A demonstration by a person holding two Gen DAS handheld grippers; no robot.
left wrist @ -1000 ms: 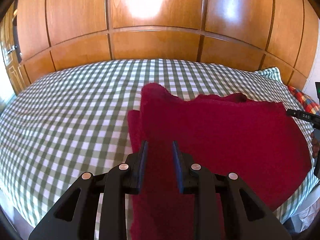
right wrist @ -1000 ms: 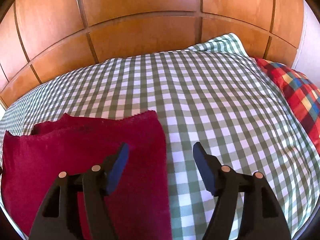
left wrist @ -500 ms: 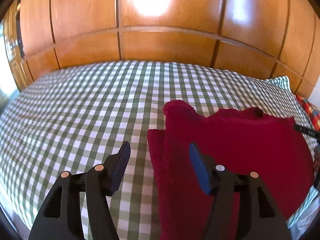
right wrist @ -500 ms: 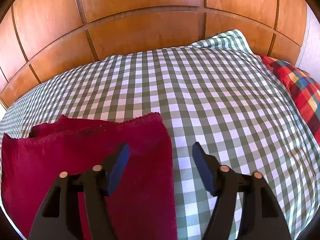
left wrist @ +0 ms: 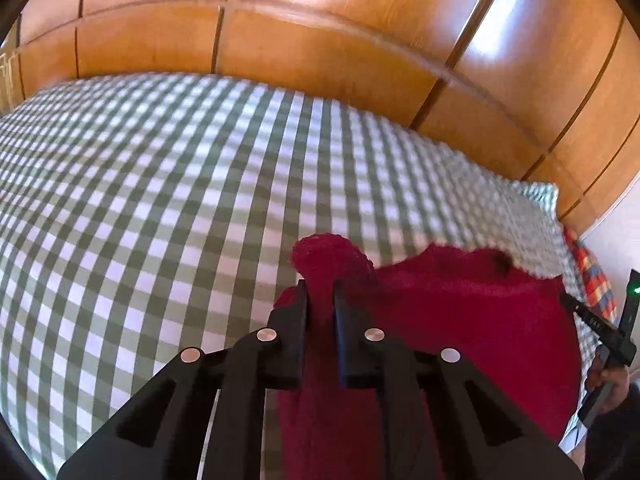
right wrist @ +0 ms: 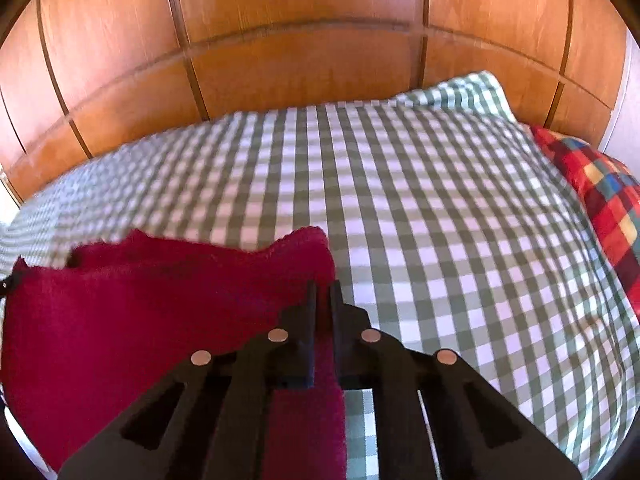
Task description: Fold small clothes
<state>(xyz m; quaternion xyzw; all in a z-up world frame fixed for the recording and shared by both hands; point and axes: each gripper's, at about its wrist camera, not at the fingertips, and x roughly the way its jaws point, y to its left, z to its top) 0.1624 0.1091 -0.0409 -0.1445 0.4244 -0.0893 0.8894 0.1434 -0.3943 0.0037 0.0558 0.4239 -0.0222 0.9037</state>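
A dark red knit garment (left wrist: pixel 460 320) lies on the green-and-white checked bedspread (left wrist: pixel 160 200). My left gripper (left wrist: pixel 321 292) is shut on the garment's far left corner, which bunches up between the fingers. In the right wrist view my right gripper (right wrist: pixel 323 294) is shut on the far right corner of the red garment (right wrist: pixel 140 312). The right gripper's body shows at the right edge of the left wrist view (left wrist: pixel 604 332). The garment spans between the two grippers with a rumpled far edge.
A wooden panelled headboard wall (right wrist: pixel 300 40) runs behind the bed. A checked pillow (right wrist: pixel 460 92) and a red multicolour plaid pillow (right wrist: pixel 600 200) lie at the far right. The bedspread (right wrist: pixel 440 220) extends beyond the garment.
Both grippers went from open to shut, each pinching a far corner of the red garment. Both views tilted and shifted, with motion blur.
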